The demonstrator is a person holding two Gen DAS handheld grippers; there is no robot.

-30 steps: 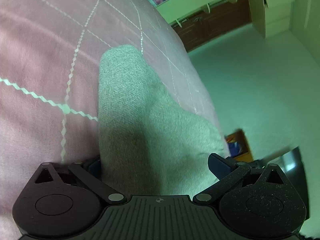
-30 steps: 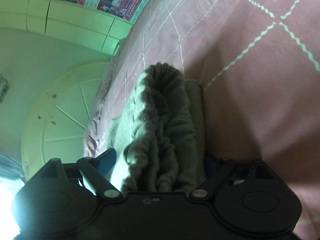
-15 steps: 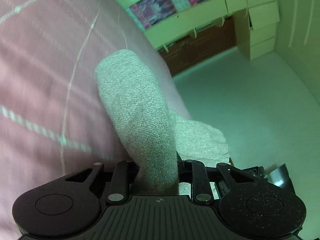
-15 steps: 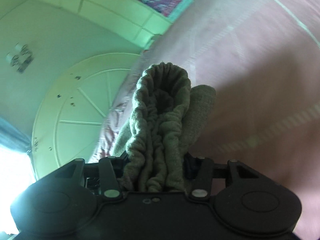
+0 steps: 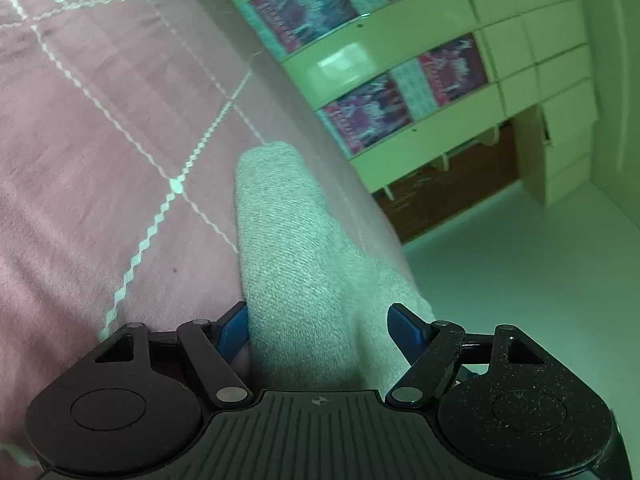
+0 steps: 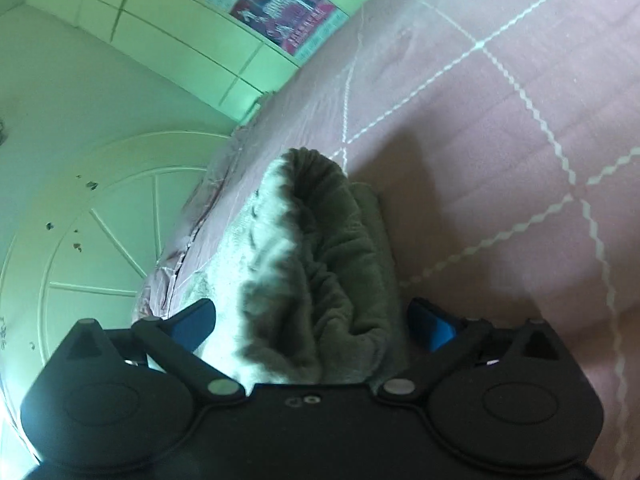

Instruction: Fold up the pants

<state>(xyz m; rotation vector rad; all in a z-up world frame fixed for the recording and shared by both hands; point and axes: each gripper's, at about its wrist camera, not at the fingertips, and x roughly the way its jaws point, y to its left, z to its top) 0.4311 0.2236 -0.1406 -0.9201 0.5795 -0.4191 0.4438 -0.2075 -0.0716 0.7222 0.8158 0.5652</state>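
The grey knit pants lie folded on a pink quilted bedspread. In the left wrist view my left gripper is open, its blue-padded fingers standing apart on either side of a smooth folded end of the pants. In the right wrist view my right gripper is open too, its fingers astride the gathered elastic waistband end of the pants. The cloth rests on the bed between both pairs of fingers. The rest of the pants is hidden behind the gripper bodies.
The bedspread has white zigzag stitching. The bed's edge runs close to the pants, with pale floor beyond. Cream cabinets with picture panels stand past the bed. A round white panel is at the left.
Both grippers were shut on the pants half a second ago and have opened, letting the cloth go onto the bed. Both views have shifted and lowered toward the bedspread.
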